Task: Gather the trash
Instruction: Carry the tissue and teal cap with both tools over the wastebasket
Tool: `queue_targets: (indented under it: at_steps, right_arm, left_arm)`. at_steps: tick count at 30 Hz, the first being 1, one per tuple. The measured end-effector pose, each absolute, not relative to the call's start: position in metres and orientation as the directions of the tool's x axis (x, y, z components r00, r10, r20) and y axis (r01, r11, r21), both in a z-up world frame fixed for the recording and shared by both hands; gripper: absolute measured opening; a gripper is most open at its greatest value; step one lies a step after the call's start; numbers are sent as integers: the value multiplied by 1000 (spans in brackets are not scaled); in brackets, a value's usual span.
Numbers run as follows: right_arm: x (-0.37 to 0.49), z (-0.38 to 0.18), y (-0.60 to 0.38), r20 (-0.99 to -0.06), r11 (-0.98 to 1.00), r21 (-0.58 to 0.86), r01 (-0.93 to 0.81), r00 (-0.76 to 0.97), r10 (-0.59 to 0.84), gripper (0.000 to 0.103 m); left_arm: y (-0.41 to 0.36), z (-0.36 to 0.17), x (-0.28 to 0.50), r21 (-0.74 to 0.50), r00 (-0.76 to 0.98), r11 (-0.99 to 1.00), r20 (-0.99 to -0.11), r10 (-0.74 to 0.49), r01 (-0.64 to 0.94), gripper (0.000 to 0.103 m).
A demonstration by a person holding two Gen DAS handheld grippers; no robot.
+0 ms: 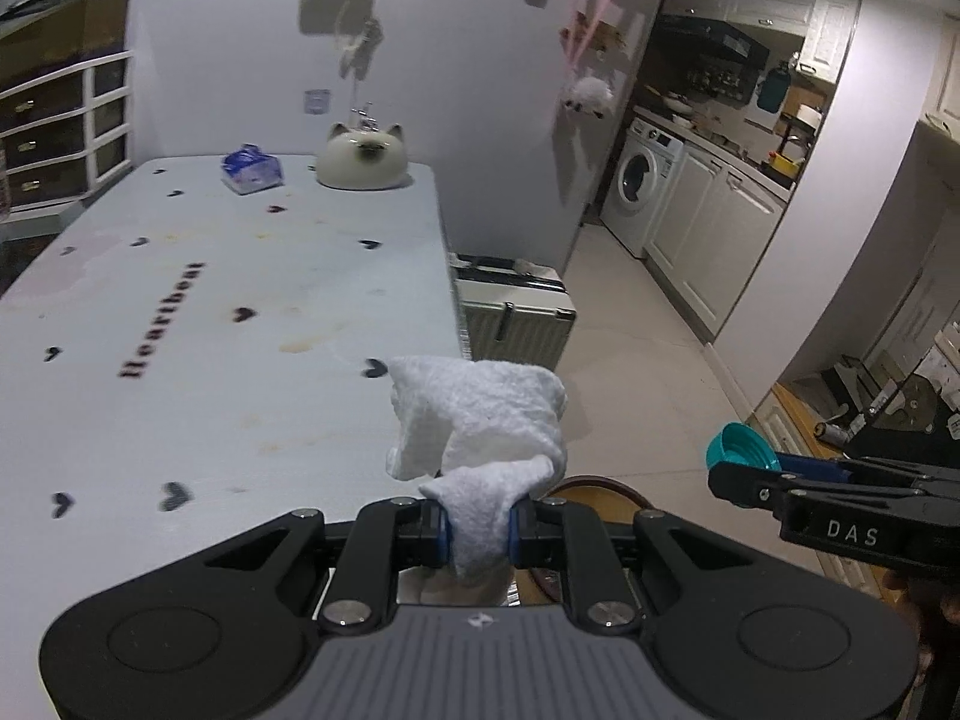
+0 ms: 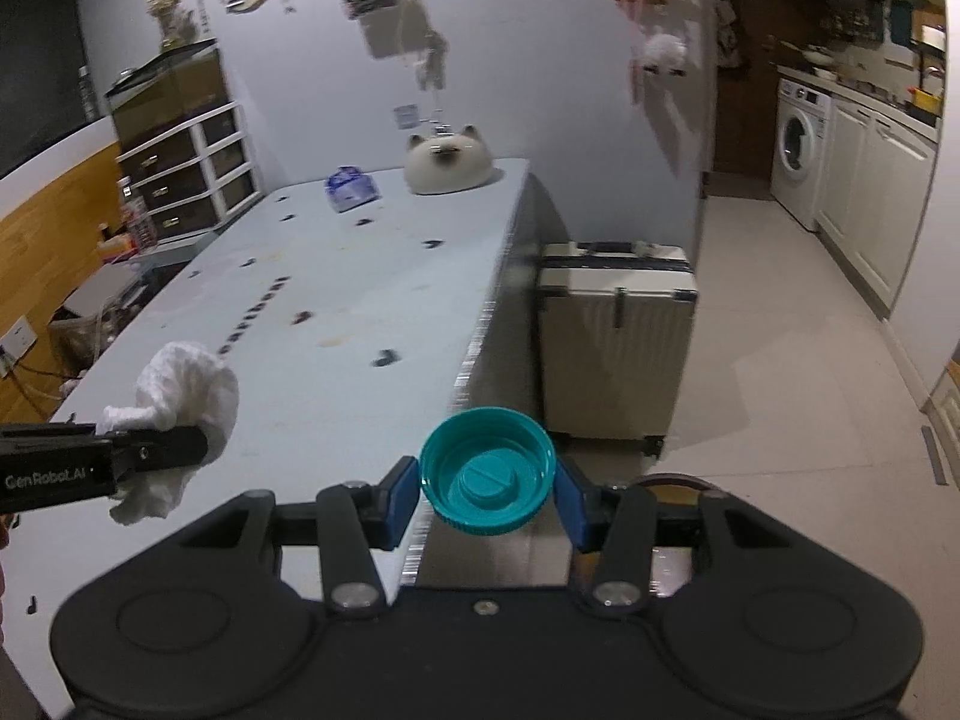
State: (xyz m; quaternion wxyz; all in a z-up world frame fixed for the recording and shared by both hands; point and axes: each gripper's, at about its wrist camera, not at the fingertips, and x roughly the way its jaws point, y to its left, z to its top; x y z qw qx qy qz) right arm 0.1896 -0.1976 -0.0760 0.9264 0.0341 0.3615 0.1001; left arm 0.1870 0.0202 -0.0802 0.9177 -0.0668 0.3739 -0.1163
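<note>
My left gripper (image 1: 478, 531) is shut on a crumpled white tissue (image 1: 480, 420) and holds it above the table's right edge. It also shows in the right wrist view (image 2: 180, 402), at the left. My right gripper (image 2: 487, 495) is shut on a teal plastic lid (image 2: 487, 477), held open side up just past the table's right edge. The lid also shows in the left wrist view (image 1: 741, 450), at the right. A round brown-rimmed container (image 2: 672, 483) lies partly hidden below the right gripper.
The pale blue table (image 1: 210, 312) bears heart prints, a blue tissue pack (image 1: 251, 169) and a cat-shaped white holder (image 1: 362, 157) at its far end. A cream suitcase (image 2: 615, 336) stands on the floor right of the table. A kitchen with a washing machine (image 1: 639, 186) lies beyond.
</note>
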Motion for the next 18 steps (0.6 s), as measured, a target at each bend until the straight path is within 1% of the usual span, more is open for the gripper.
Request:
queue_targets:
  at_steps: [9,18]
  right_arm:
    - [238,-98,-297,-697,981,133,-144,690,195,49]
    - [290,-149,-379,-769,981,154,-120,609,195,49]
  left_arm:
    - [-67,-107,232,-226,638,966,-726,-255,128,18]
    - [-145,-157,282,-299,520,950,-799,-300,89,18]
